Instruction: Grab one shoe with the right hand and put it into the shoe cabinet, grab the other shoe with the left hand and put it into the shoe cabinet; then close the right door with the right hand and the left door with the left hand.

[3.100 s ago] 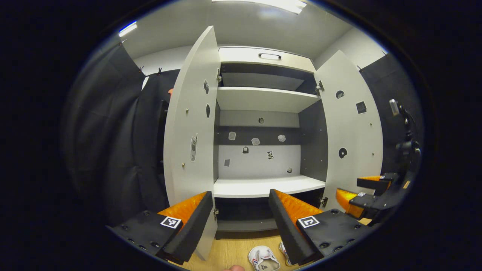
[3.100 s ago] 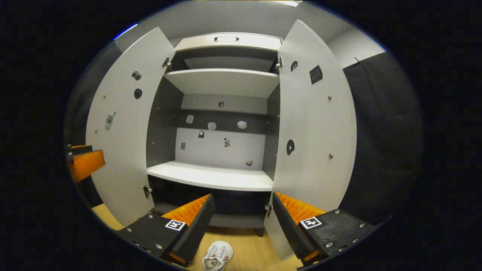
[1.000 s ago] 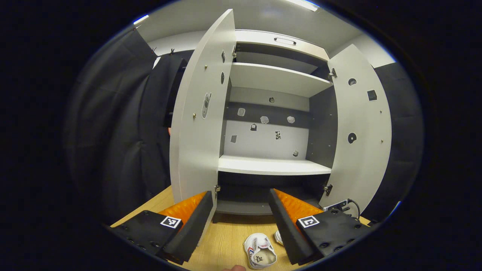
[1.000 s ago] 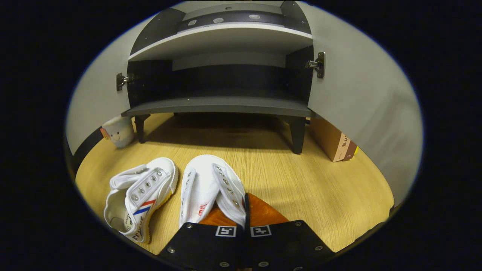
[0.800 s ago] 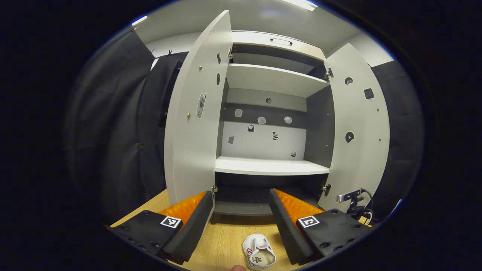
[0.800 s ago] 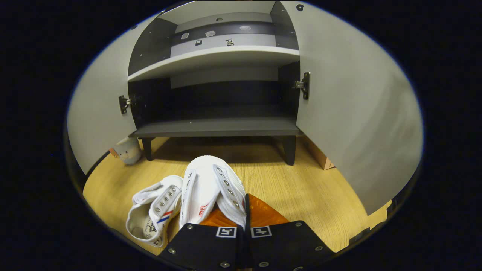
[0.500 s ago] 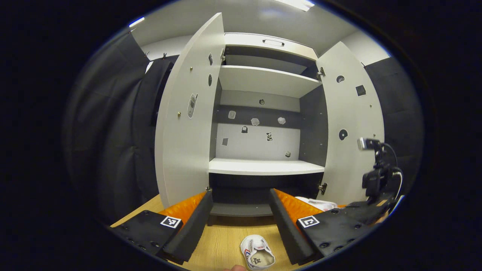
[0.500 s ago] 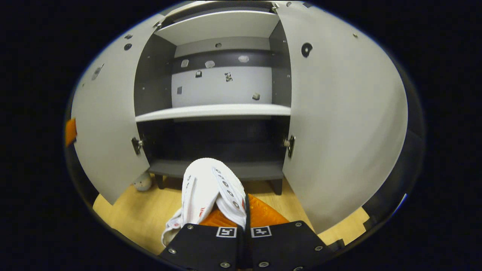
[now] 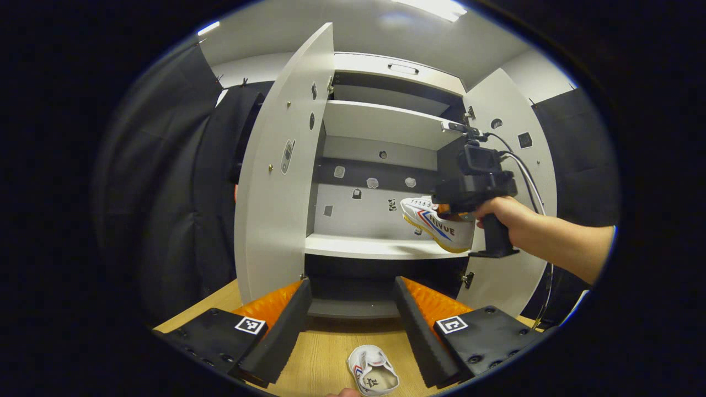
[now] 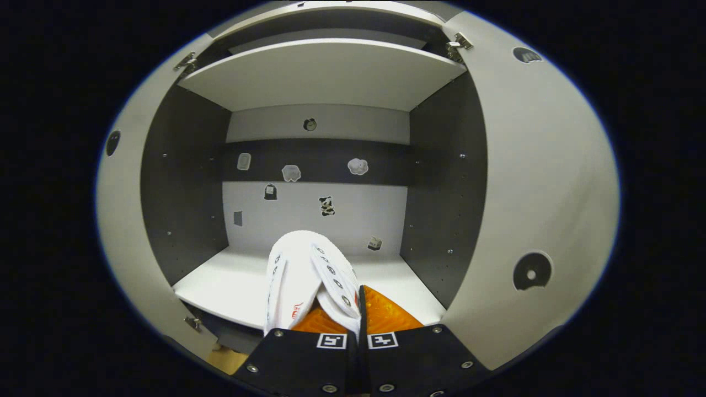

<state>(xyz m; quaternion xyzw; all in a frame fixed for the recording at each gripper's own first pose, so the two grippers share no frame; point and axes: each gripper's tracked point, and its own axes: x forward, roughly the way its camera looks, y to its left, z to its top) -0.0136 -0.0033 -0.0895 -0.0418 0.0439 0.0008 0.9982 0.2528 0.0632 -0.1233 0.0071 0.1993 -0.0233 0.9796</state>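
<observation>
A white shoe [image 10: 303,275] with a red mark is clamped at its rim in my right gripper [image 10: 359,300], toe pointing into the shoe cabinet. It hangs just above the front of the white middle shelf [image 10: 231,286]. In the left gripper view the same shoe [image 9: 438,223] hangs over the shelf's [image 9: 375,247] right end, with the right gripper [image 9: 448,209] held by a hand [image 9: 499,212]. The other white shoe [image 9: 372,377] lies on the wooden floor, below and between the fingers of my open left gripper [image 9: 351,284]. Both cabinet doors, left [image 9: 281,182] and right [image 9: 515,275], stand open.
An upper shelf [image 9: 386,121] roofs the middle compartment, and a dark bottom compartment [image 9: 353,289] lies beneath it. Small stickers dot the back wall [image 10: 325,207]. The person's forearm [image 9: 557,242] reaches in from the right. Wooden floor [image 9: 331,342] runs in front of the cabinet.
My right gripper has lifted its shoe off the floor, up and forward to the middle shelf's level. The left gripper has stayed open and hardly moved; the second shoe still lies on the floor.
</observation>
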